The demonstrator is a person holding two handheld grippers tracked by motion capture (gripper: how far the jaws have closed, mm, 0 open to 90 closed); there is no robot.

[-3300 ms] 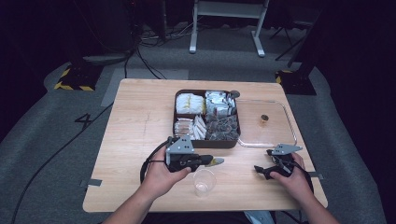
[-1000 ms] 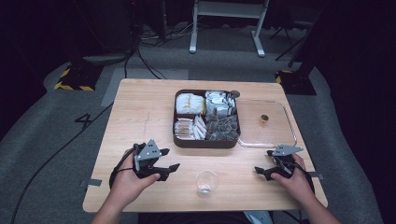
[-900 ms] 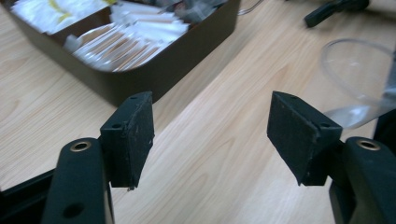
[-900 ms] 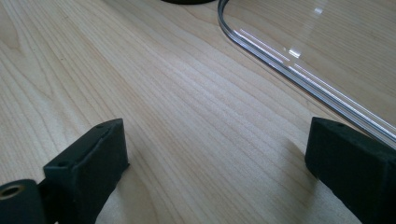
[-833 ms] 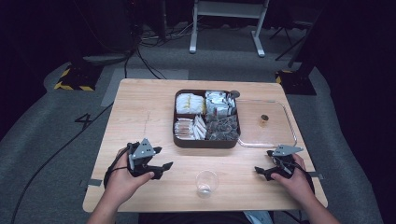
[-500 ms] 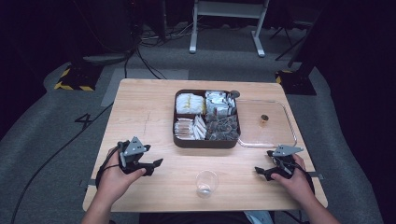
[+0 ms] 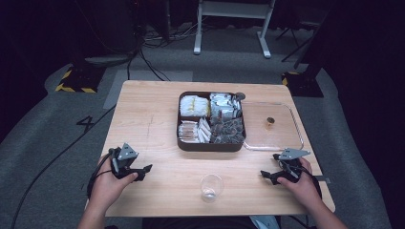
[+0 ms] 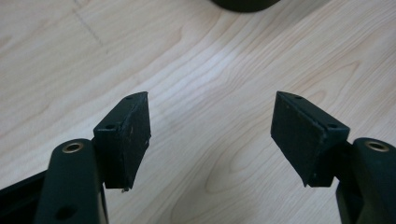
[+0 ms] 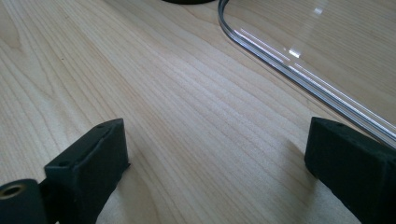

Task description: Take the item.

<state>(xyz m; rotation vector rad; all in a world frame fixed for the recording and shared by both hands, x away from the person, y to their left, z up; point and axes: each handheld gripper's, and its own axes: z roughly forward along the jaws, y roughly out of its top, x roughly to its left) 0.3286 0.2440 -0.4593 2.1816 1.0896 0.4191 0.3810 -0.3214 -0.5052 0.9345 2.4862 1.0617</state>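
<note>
grippers parked at the near corners, cup between them

table [image 7: 143,109] is light wood. dark tray [image 7: 211,144] sits near the middle, split into four compartments with wrapped snacks in each. clear lid [image 7: 286,143] lies flat just right of the tray, touching or nearly touching its right wall, with a small brown knob [image 7: 270,121] on it.

clear cup [image 7: 211,187] stands upright near the front edge, in front of the tray, roughly midway between the two hands and well apart from both.

left gripper [image 7: 143,169] is held by the left hand [image 7: 107,183] at the near left part of the table, pointing right toward the cup. in the left gripper view the jaws stand wide apart with nothing but bare wood between them, and a bit of the tray's dark edge [image 8: 243,4] shows at the top.

right gripper [image 7: 266,175] is in the right hand [image 7: 301,183] at the near right, pointing left toward the cup, just in front of the lid's near corner. right gripper view has the jaws spread wide too, bare wood between, and the lid's rounded rim [image 9: 280,51] runs past just beyond the right jaw. can't tell if that jaw touches it.
</note>
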